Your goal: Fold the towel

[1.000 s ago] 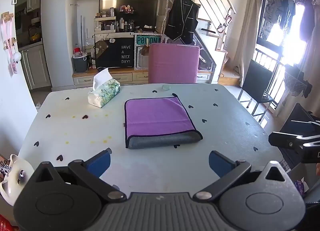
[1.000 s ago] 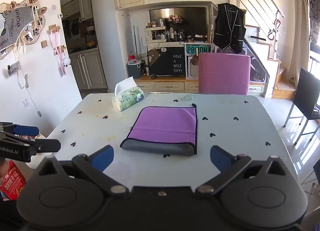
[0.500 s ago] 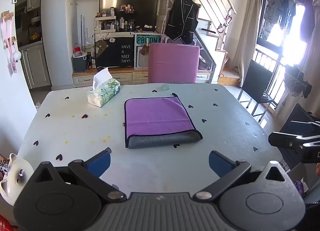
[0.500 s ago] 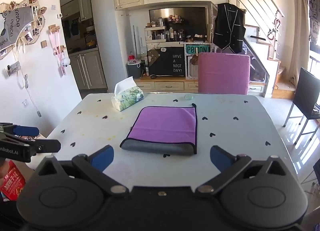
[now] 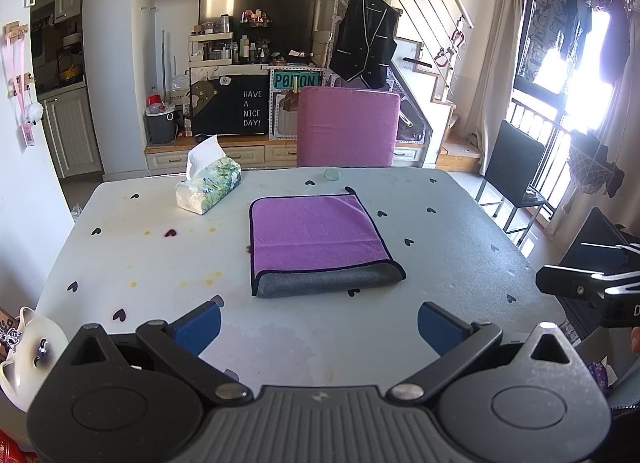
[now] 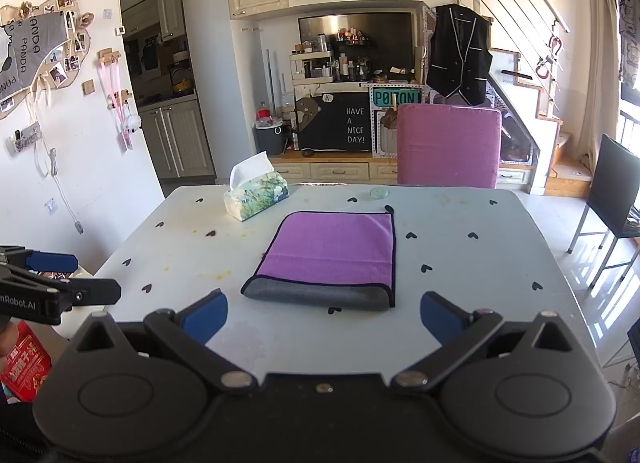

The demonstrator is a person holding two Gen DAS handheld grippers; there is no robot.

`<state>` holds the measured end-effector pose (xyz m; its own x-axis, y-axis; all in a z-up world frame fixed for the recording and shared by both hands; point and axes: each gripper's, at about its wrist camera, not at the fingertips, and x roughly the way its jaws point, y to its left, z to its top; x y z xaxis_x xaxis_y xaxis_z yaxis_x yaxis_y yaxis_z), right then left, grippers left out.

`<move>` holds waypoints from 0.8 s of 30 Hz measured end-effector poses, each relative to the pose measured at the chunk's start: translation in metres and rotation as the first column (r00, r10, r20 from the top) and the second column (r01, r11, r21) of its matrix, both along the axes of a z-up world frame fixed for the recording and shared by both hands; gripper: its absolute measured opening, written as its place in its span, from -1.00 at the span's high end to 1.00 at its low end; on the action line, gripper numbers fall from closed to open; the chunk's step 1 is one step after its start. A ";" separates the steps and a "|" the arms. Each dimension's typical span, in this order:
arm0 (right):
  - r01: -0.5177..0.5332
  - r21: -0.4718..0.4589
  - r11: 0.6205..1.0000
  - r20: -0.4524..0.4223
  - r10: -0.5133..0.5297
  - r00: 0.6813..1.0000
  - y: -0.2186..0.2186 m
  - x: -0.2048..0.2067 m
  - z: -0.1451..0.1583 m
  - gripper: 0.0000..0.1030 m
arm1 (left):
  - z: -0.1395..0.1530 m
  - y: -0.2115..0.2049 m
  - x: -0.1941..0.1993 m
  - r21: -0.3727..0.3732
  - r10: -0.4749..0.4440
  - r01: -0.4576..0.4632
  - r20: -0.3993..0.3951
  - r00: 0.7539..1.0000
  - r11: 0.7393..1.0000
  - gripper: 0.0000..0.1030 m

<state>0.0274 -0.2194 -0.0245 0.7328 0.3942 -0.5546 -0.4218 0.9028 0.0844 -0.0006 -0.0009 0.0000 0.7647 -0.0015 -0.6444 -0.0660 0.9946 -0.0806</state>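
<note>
On table, towel lies folded, untouched. Left gripper and right gripper both spread wide, empty. Risk: pinching one layer only, so fold slips apart.

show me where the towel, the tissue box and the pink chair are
towel point(image 5: 316, 233): left wrist view, middle of its purple top layer
tissue box point(image 5: 212, 189): left wrist view, on its patterned side
pink chair point(image 6: 448, 145): right wrist view, centre of the backrest

No visible change: neither gripper has shifted relative to the folded purple towel, which lies unmoved.
</note>
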 end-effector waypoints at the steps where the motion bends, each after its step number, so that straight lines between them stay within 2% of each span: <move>1: 0.000 0.000 1.000 0.000 0.000 1.000 0.000 0.000 0.000 -0.99 | 0.000 0.000 0.000 0.000 0.001 -0.001 0.000 1.000 1.000 -1.00; 24: 0.000 -0.004 1.000 -0.002 0.000 1.000 0.004 0.001 -0.001 -0.99 | -0.002 0.002 -0.001 0.000 0.002 -0.002 0.002 1.000 1.000 -1.00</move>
